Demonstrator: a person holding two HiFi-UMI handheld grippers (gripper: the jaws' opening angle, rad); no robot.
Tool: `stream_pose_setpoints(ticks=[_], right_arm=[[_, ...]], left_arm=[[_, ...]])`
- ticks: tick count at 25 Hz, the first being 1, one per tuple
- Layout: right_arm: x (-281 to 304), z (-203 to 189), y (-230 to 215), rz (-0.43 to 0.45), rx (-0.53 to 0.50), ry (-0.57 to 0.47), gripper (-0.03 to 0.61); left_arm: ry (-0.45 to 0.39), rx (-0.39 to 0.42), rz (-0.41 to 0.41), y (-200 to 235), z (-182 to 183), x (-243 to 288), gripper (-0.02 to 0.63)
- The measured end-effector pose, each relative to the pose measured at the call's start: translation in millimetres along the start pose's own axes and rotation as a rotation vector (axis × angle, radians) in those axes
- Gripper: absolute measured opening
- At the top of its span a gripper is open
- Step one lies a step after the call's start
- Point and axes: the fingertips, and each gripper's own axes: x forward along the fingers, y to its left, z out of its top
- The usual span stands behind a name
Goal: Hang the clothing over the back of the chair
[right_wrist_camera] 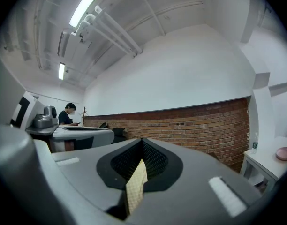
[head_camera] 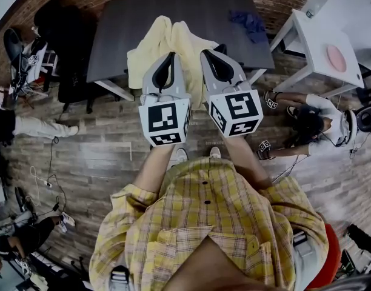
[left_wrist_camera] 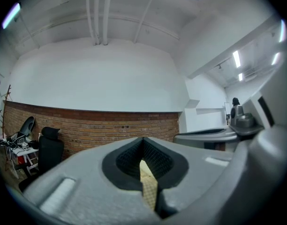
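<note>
Both tongs are clamping the garment. In the left gripper view, the left tongs [left_wrist_camera: 143,142] are pressing flat on a narrow strip [left_wrist_camera: 148,190] of pale yellow, waffle-textured fabric. In the right gripper view, the right tongs [right_wrist_camera: 142,143] are pinching a matching strip. That sliver is all these two views are giving me. The rest is lying hidden below the grey jaw shells and their black ribbed pads [left_wrist_camera: 127,159].

In the head view, the garment [head_camera: 164,41] is hanging bunched between the two tongs, raised in front of me and showing against the dark tabletop [head_camera: 173,11]. Its lower part is disappearing behind the tongs and their marker cubes [head_camera: 167,121], so I'm not making out what kind of clothing it is.

A crumpled blue cloth [head_camera: 249,22] is lying on the tabletop's far right corner. A black chair [left_wrist_camera: 49,151] is standing by the brick wall [left_wrist_camera: 110,128] off to my left, well apart from the garment. To the right, a white tabletop [head_camera: 322,35] is carrying a round pink dish [head_camera: 336,58]. A person [head_camera: 319,123] is sitting on the plank floor [head_camera: 100,156] beside it, partly cut off.
</note>
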Motion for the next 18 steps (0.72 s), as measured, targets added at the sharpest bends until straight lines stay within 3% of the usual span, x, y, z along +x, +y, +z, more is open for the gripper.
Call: stream_pose_setpoints(ticks=[18], right_arm=[[-26.2, -5.9, 10.5, -0.003, -0.003, -0.001, 0.005]], left_arm=[[0.015, -0.017, -0.014, -18.1, -12.3, -23.6, 0.002]])
